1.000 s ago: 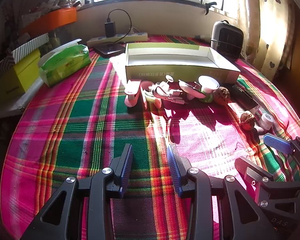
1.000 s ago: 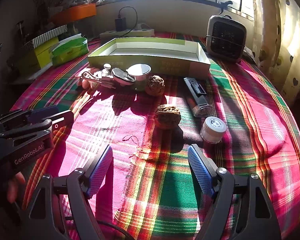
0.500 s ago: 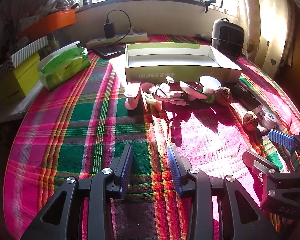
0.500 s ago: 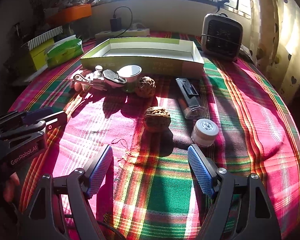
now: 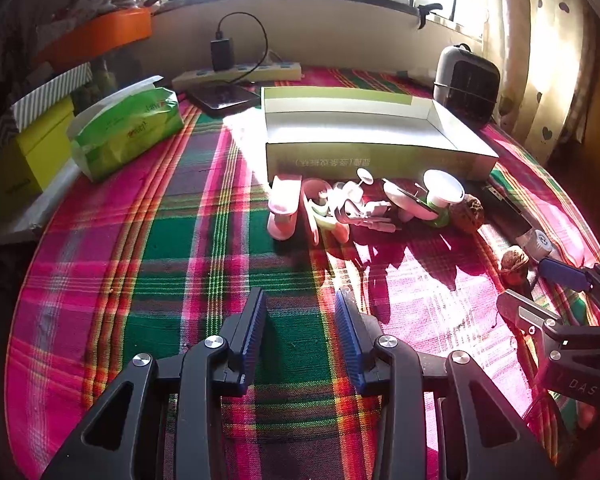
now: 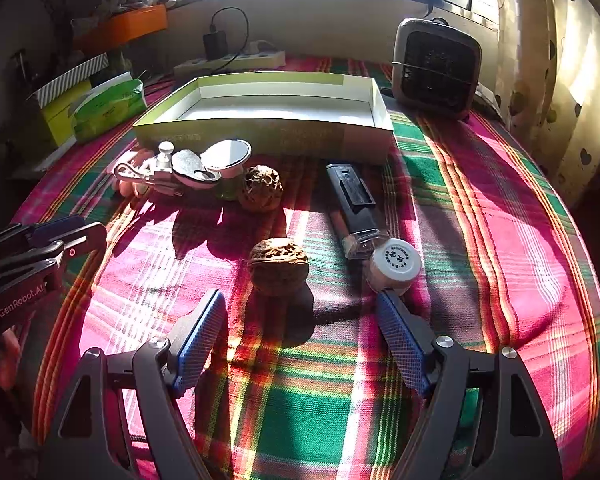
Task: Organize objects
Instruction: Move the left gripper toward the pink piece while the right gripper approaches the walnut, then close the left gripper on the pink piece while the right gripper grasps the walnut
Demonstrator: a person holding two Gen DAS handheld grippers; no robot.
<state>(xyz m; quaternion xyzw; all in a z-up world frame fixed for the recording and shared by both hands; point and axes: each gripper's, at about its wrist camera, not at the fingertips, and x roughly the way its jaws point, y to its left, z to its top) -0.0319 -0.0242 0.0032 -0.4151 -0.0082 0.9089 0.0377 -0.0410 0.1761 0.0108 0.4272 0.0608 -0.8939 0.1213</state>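
Both grippers hang over the plaid tablecloth (image 6: 480,208) with nothing in them. The right gripper (image 6: 300,328) is spread wide, with a walnut (image 6: 278,266) just beyond its tips and a small white-capped jar (image 6: 396,264) touching its right finger. The left gripper (image 5: 300,328) sits narrower but parted, near the table's front edge. The open green box (image 6: 268,128) sits farther back, empty.

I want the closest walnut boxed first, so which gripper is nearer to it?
Right. The right gripper is open with the closest walnut just ahead of its fingertips. The left gripper hovers over bare cloth, well off to that walnut's left.
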